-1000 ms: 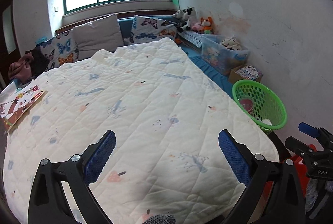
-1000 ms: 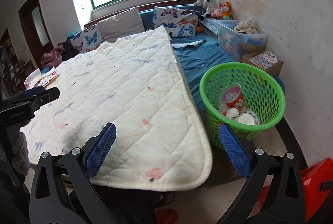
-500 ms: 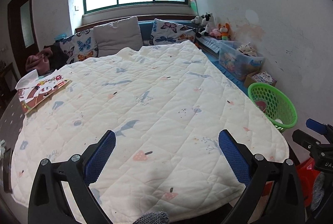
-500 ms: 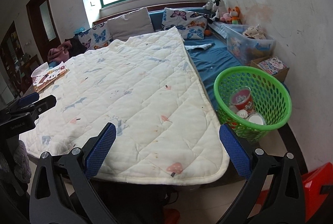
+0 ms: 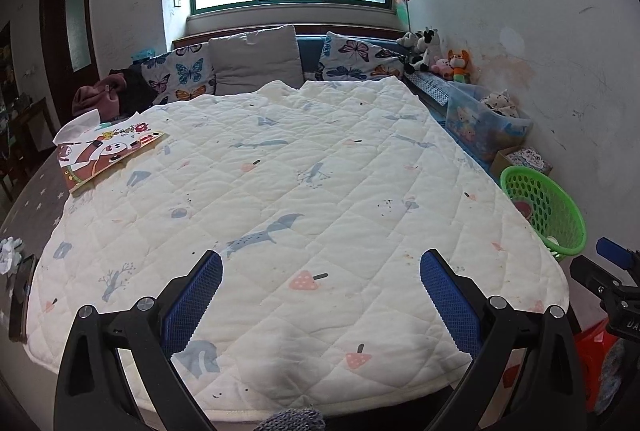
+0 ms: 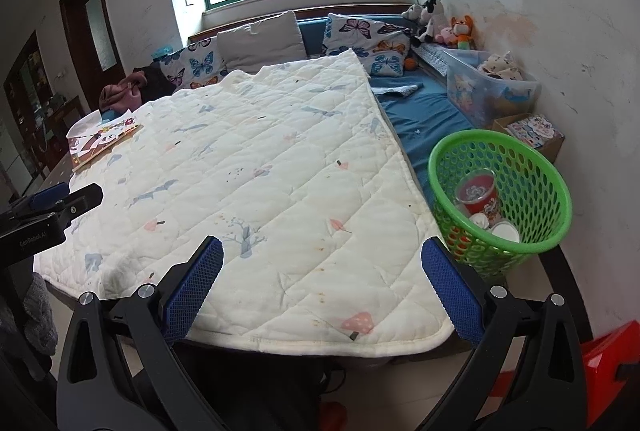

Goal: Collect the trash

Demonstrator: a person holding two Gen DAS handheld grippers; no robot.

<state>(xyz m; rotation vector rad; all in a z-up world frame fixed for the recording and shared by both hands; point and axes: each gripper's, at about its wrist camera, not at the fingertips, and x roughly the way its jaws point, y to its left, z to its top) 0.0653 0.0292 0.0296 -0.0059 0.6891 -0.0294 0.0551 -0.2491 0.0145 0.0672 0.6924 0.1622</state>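
A green plastic basket (image 6: pixel 520 167) stands on the blue mattress at the right edge of the bed; inside lie a red printed cup (image 6: pixel 478 191) and white cup lids (image 6: pixel 505 231). The same basket (image 5: pixel 556 207) shows at the right in the left wrist view. A crumpled white wad (image 5: pixel 9 255) lies on the grey sheet at the bed's left edge. My left gripper (image 5: pixel 320 305) hangs open and empty over the foot of the white quilt (image 5: pixel 296 191). My right gripper (image 6: pixel 322 301) is open and empty too, over the quilt's (image 6: pixel 272 175) near right corner, left of the basket.
A picture book (image 5: pixel 108 151) lies on the quilt's far left. Pillows (image 5: pixel 256 59), plush toys (image 5: pixel 440 59), a clear storage bin (image 6: pixel 492 91) and a cardboard box (image 6: pixel 536 131) line the headboard and right wall. A dark flat object (image 5: pixel 22 295) lies at the left edge. A red item (image 6: pixel 600 355) sits on the floor.
Both grippers have drawn back from the bed and swung left, so more of the quilt and the bed's left edge show. The basket has slid rightward in both views. Jaws stayed open.
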